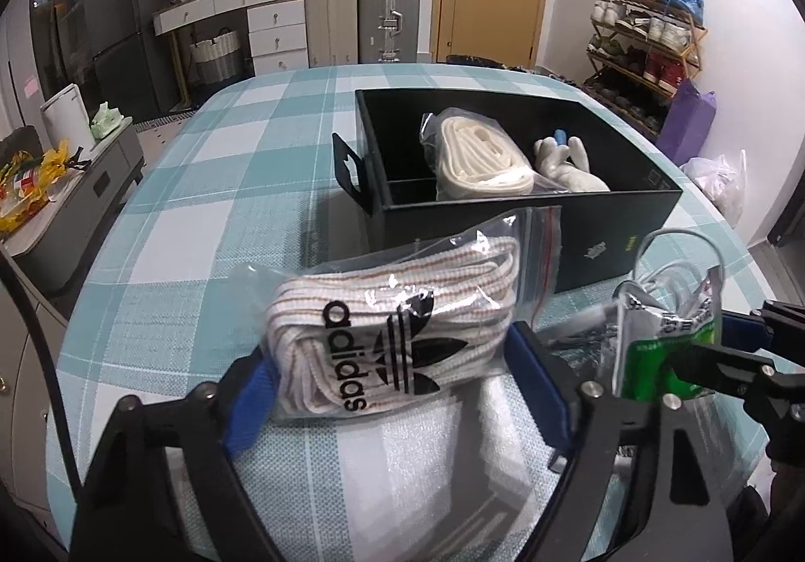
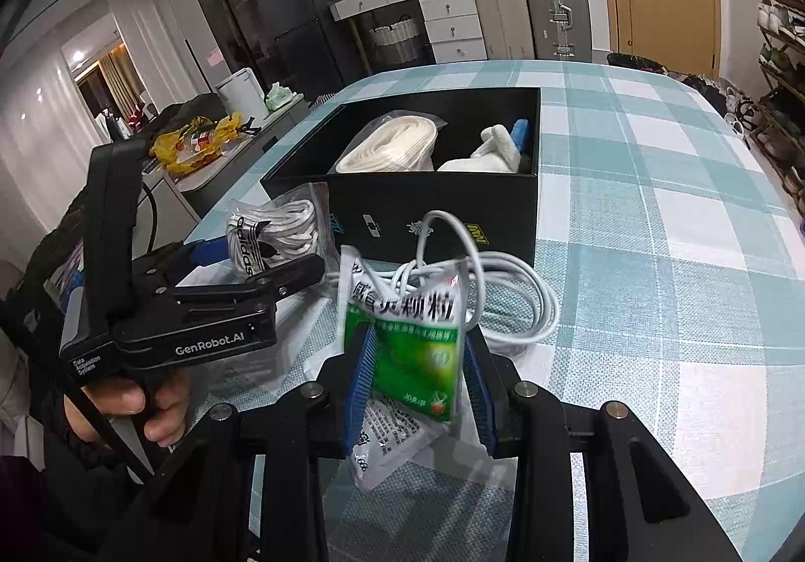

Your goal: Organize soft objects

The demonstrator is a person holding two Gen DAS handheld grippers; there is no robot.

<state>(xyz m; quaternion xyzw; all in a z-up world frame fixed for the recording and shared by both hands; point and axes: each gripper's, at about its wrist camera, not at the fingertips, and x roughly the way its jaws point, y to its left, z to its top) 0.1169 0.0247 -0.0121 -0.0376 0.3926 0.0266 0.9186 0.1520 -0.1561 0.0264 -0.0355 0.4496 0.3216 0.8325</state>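
A clear zip bag of white striped adidas socks (image 1: 397,325) lies on the checked tablecloth in front of a black box (image 1: 578,235). My left gripper (image 1: 392,360) has its blue pads against both sides of the bag; from the right wrist view the left gripper (image 2: 256,255) straddles the sock bag (image 2: 266,235). My right gripper (image 2: 420,350) is shut on a green medicine sachet (image 2: 417,350), held upright, with a white sachet (image 2: 387,436) hanging below. Inside the box (image 2: 453,205) sit a bagged cream roll (image 2: 387,144) and a white glove-like piece with a blue tip (image 2: 498,149).
A coiled white cable (image 2: 523,290) lies on the table between the sachet and the box. A person's hand (image 2: 131,406) holds the left gripper. Past the table's left edge stands a low grey cabinet (image 1: 85,189); suitcases (image 1: 387,18) and a shoe rack (image 1: 649,44) line the far wall.
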